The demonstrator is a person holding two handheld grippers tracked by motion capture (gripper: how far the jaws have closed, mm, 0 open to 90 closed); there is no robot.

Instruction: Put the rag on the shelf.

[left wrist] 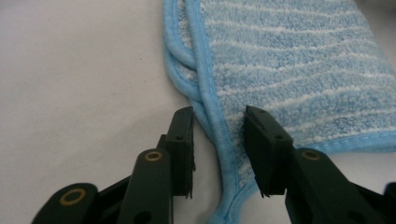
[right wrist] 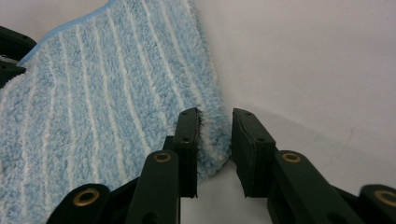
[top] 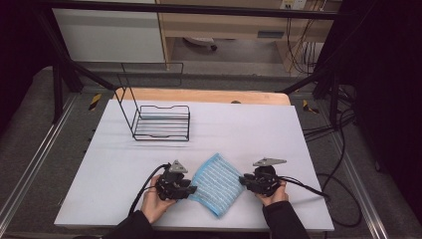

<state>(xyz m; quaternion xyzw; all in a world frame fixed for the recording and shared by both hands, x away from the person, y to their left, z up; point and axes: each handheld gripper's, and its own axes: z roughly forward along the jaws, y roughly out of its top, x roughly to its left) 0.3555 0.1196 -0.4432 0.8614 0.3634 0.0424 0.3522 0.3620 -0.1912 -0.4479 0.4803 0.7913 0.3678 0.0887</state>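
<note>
Both of the person's forearms wear dark sleeves. The left hand-held gripper and the right hand-held gripper are black, each topped by a grey three-cornered plate and trailing a black cable. Their flat black jaws hang on arms with brass-ringed pivot holes and small screws.

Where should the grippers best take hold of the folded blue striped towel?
Probably at its two side corners, one gripper from each side. The towel lies flat, so only its edges offer a bite. The left gripper straddles the piped hem; the right gripper straddles the opposite folded edge.
</note>
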